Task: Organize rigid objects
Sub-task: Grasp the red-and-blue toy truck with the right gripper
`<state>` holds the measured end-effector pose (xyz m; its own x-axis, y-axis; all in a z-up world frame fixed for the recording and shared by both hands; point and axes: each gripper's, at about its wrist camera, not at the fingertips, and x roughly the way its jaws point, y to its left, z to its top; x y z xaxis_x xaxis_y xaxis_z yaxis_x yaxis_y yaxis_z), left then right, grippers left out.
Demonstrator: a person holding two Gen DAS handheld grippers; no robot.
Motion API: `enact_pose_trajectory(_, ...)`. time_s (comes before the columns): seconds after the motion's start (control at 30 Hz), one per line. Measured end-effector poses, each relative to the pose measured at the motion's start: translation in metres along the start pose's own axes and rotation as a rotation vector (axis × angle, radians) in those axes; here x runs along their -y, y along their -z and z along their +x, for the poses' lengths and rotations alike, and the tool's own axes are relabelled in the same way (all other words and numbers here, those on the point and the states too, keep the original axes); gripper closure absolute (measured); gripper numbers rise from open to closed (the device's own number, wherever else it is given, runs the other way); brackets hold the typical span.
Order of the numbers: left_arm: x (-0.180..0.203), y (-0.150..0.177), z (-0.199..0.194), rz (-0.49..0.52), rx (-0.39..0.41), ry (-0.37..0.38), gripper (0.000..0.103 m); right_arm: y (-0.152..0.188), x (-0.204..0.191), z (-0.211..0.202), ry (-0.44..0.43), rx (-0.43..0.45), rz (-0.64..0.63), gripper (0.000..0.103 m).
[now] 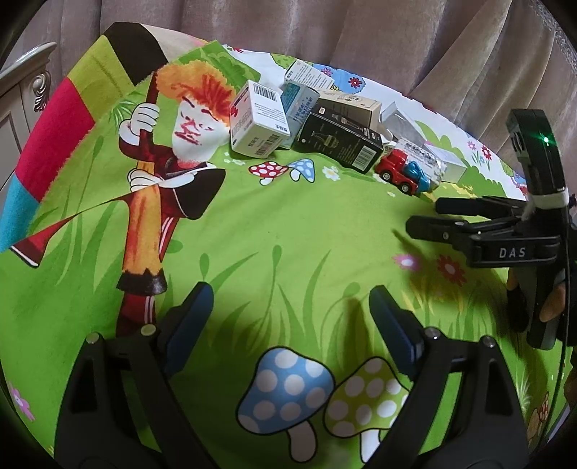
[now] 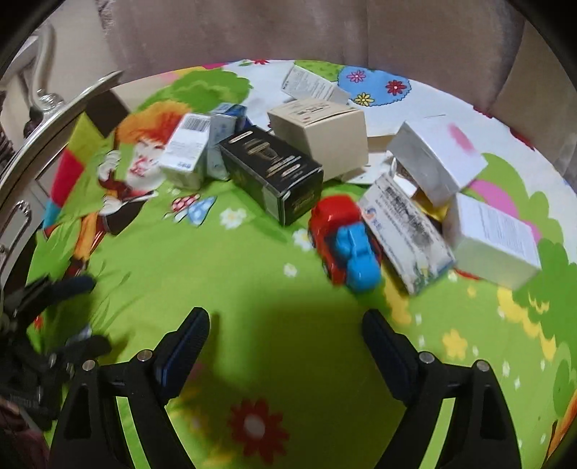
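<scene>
Several small cartons lie in a loose heap on a green cartoon-print bedspread (image 1: 252, 223). Among them are a black box (image 1: 339, 142) (image 2: 274, 173), a beige box (image 2: 321, 135), a white barcode box (image 1: 258, 121) (image 2: 185, 149) and white boxes (image 2: 494, 240) at the right. A red toy truck (image 1: 396, 169) (image 2: 337, 231) with a blue load lies in front of the heap. My left gripper (image 1: 288, 317) is open over bare fabric, well short of the heap. My right gripper (image 2: 285, 339) (image 1: 422, 216) is open with nothing between its fingers, just short of the truck.
A pinkish-grey curtain (image 1: 360, 32) hangs behind the bed. A carved wooden bed end or cabinet (image 1: 25, 83) stands at the left. A hand (image 1: 551, 303) grips the right tool's handle. Open bedspread lies between both grippers and the heap.
</scene>
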<state>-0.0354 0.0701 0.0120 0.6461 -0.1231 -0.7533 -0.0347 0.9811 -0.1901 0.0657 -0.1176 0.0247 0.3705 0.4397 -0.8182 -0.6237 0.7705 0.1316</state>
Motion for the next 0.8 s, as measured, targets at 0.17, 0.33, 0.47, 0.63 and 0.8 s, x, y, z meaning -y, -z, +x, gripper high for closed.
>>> enact_pose_trajectory(0.17,0.0,0.0,0.001,0.004,-0.002,-0.001,0.013,-0.013,0.024,0.01,0.07,0.022,0.071,0.015)
enact_pose_trajectory(0.33,0.0,0.0,0.001,0.007,-0.003,-0.003,0.013,-0.04,0.021,0.031,0.109,0.003,0.01,0.016)
enact_pose_trajectory(0.47,-0.001,0.0,0.001,0.005,-0.001,0.002,0.013,-0.04,0.013,0.031,0.132,0.029,-0.027,0.064)
enact_pose_trajectory(0.63,-0.001,0.0,0.001,0.006,-0.001,0.002,0.013,0.004,-0.002,-0.001,0.194,0.026,-0.037,0.064)
enact_pose_trajectory(0.8,0.002,-0.002,0.003,0.019,-0.009,-0.013,0.013,0.073,-0.002,-0.051,0.284,0.04,0.057,0.064)
